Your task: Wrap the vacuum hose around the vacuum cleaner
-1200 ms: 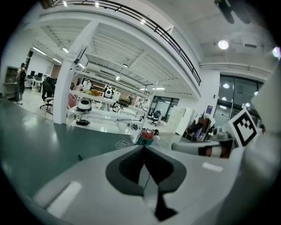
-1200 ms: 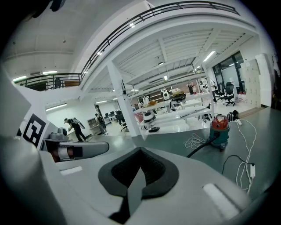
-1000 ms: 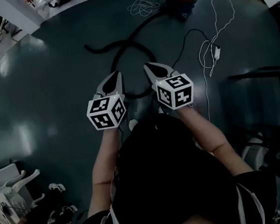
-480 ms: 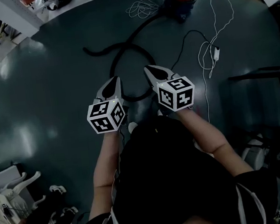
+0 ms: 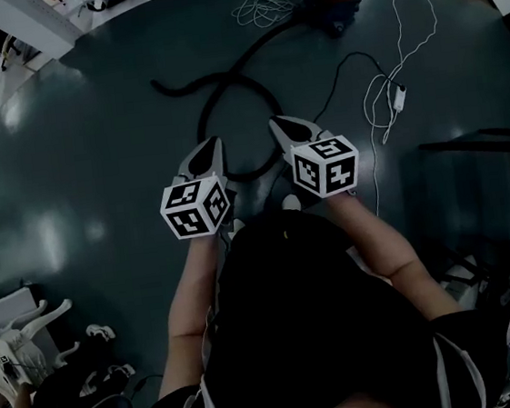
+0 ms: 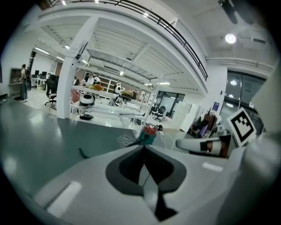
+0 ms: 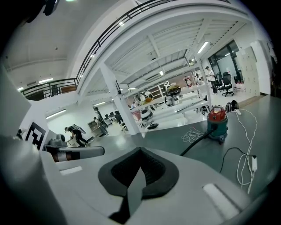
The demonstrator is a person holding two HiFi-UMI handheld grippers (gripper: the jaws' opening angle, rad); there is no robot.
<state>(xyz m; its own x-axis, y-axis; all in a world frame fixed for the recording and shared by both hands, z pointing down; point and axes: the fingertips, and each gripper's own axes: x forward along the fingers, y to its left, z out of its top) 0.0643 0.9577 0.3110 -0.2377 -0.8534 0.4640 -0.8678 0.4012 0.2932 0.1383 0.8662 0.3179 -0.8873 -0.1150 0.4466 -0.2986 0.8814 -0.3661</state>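
Observation:
The red-topped vacuum cleaner [image 5: 335, 8] stands on the dark floor far ahead, also in the left gripper view [image 6: 149, 132] and the right gripper view [image 7: 217, 119]. Its black hose [image 5: 224, 97] runs from it and lies in a loose loop on the floor, its free end at the left [image 5: 160, 89]. My left gripper [image 5: 216, 142] and right gripper [image 5: 274, 122] hover side by side above the near part of the loop. Both are shut with nothing in them. The left [image 6: 144, 146] and right [image 7: 140, 150] jaws meet at the tip.
A coil of white cable [image 5: 260, 10] lies left of the vacuum. A white cord with an adapter [image 5: 397, 93] and a thin black cord [image 5: 337, 79] trail at the right. A black frame [image 5: 467, 139] stands at the right, white clutter [image 5: 19, 340] at the lower left.
Both grippers have eased a little forward and down over the hose loop, staying shut. The hose and the vacuum lie as before.

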